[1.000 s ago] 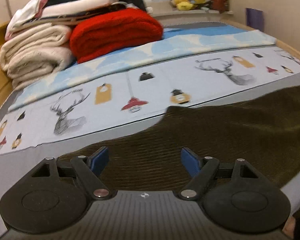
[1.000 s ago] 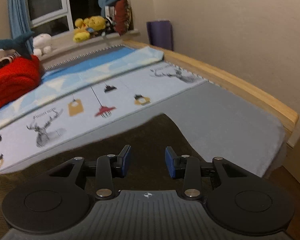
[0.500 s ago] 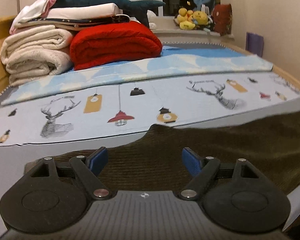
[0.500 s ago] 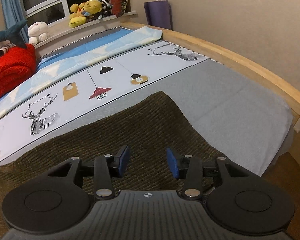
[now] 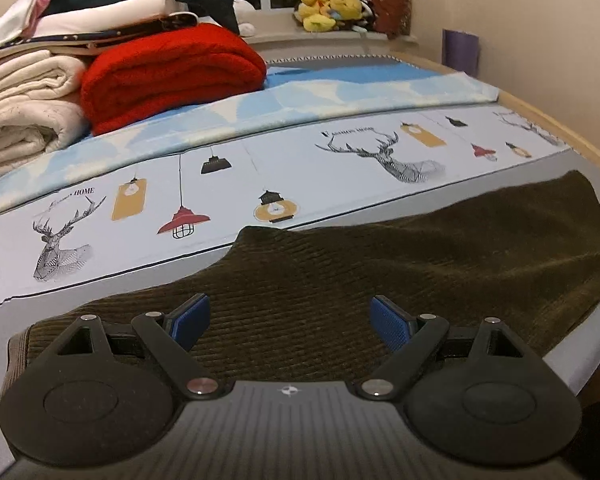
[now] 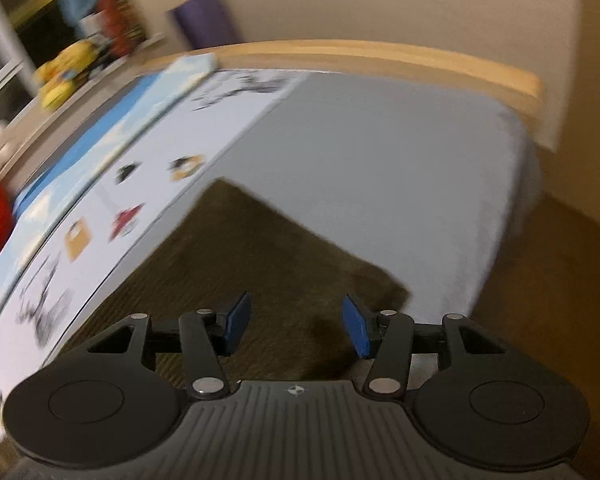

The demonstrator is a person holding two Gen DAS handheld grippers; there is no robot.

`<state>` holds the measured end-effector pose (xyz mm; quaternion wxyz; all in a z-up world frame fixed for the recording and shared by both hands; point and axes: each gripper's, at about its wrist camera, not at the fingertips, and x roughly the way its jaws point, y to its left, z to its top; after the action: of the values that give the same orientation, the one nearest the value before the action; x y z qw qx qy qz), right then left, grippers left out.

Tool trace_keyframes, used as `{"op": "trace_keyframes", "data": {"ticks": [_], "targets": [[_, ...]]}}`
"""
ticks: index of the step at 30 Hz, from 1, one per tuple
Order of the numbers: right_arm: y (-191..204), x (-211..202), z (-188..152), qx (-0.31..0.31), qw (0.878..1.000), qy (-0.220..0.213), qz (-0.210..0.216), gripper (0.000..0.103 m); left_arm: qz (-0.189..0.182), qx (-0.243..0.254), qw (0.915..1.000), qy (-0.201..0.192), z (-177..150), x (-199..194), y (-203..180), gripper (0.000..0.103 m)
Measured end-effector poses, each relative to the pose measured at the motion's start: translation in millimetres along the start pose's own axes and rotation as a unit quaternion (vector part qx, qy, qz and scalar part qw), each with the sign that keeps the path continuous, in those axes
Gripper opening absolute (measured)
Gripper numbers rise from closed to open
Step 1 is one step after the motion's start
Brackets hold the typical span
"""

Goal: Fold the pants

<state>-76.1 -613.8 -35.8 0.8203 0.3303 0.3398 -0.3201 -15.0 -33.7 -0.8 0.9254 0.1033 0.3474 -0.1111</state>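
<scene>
Left gripper (image 5: pixel 290 322) agape, over pants (image 5: pixel 380 264)

Left gripper (image 5: pixel 290 322) and right gripper (image 6: pixel 296 326): jaws apart, empty

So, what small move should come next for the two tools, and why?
Probably lower each tool onto the near edge of the pants and shut it. The left tool and right tool are both open above the fabric, holding nothing.

pants (image 5: pixel 400 264): dark olive ribbed corduroy cloth, matt. left gripper (image 5: pixel 290 322): matt black plastic, blue textured pads, shiny metal pivot pins. bedsheet (image 5: pixel 340 168): smooth printed cloth. red blanket (image 5: pixel 172 68): chunky knit. bed frame (image 6: pixel 380 56): smooth wood.
</scene>
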Motion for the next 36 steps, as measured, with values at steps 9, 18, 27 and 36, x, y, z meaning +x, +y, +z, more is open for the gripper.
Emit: {"op": "trace_keyframes", "data": {"ticks": [9,18,27,36], "targets": [[-34,29,0,0.102,0.993,0.052,-0.019,0.054,0.011,0.019,0.9997,0.007,-1,6,-4,0.09],[-43,61,5,0.132,0.988,0.08,-0.016,0.053,0.013,0.009,0.9998,0.01,0,7,-1,0.09],[-25,37,10,0.13,0.991,0.03,0.004,0.016,0.024,-0.007,0.9997,0.008,3,6,8,0.09],[137,-101,-24,-0.142,0.956,-0.198,0.166,0.005,0.042,-0.048,0.9979,0.007,0,-4,34,0.09]]}}
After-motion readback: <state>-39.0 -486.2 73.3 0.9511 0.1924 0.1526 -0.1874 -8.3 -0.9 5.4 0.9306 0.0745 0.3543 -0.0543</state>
